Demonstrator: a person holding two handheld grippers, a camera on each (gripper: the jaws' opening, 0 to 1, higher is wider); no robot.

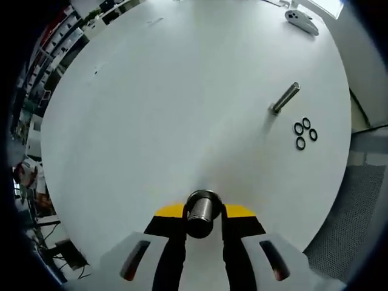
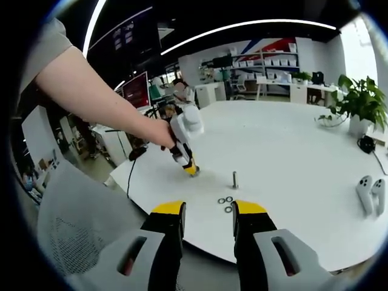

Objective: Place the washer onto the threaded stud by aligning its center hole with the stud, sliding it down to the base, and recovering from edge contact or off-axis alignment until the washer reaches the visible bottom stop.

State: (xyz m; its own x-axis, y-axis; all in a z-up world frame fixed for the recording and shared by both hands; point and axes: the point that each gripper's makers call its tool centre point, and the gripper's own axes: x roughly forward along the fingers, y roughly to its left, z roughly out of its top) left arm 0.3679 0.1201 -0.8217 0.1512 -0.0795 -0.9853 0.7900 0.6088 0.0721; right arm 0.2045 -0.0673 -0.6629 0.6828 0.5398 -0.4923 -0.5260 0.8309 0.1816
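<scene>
Left hand-held gripper [image 1: 200,223] pinched dark metal threaded stud [image 1: 202,212]. Right hand-held gripper [image 2: 208,213] stood spread, empty, well short of four black ring washers [image 1: 305,133] on white round tabletop [image 1: 182,103] beside upright grey bolt [image 1: 285,98]. Risks — small flat washer slipping on pickup; off-axis hole catching thread edge.

Bright ceiling strips [image 2: 242,27] overhead light the white table [image 1: 182,91] evenly; shadows are faint, and edges bend.
</scene>
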